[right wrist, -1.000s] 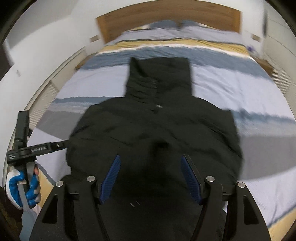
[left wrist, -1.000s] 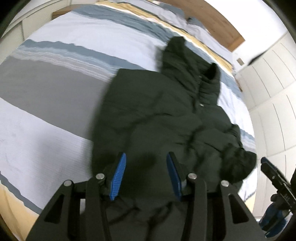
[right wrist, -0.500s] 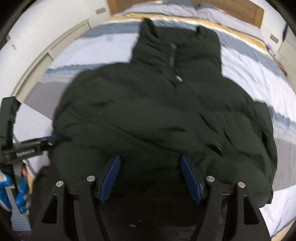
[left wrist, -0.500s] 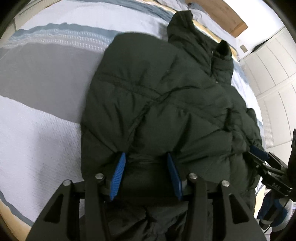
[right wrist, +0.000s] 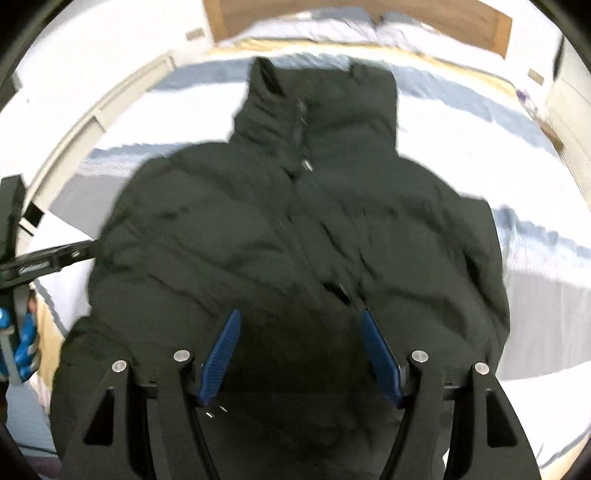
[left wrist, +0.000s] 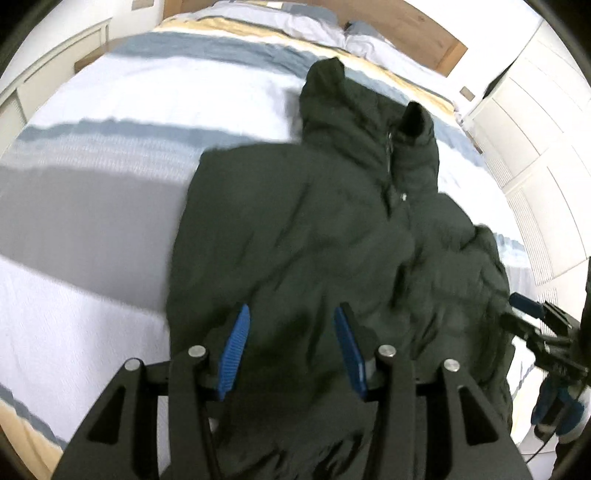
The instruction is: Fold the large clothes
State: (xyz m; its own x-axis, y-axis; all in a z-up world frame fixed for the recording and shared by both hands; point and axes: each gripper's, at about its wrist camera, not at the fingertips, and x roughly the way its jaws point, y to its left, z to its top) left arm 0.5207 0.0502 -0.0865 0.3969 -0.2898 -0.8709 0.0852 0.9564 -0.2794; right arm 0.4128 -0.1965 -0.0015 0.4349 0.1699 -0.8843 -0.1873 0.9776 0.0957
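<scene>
A dark green puffer jacket (left wrist: 314, 229) lies front up on the striped bed (left wrist: 92, 258), its hood toward the headboard. My left gripper (left wrist: 291, 314) is shut on thick fabric at the jacket's lower left hem, which bulges between the blue pads. My right gripper (right wrist: 300, 317) grips the lower hem of the jacket (right wrist: 295, 229) further right, padding filling its wider gap. Each view catches the other tool at its edge: the right gripper (left wrist: 528, 314) at the jacket's right side, the left gripper (right wrist: 55, 254) at its left side. The hem under both tools is hidden.
The bed (right wrist: 535, 147) stretches away to a wooden headboard (left wrist: 406, 22) with pillows (left wrist: 288, 22). White wardrobe doors (left wrist: 535, 129) stand along the right. A white panelled wall unit (right wrist: 92, 122) runs along the left. A blue-gloved hand (left wrist: 557, 410) holds the right tool.
The jacket went from bunched, with a sleeve crumpled at the right, to spread flat on the bed. Both grippers sank toward the bed edge while keeping hold of the hem.
</scene>
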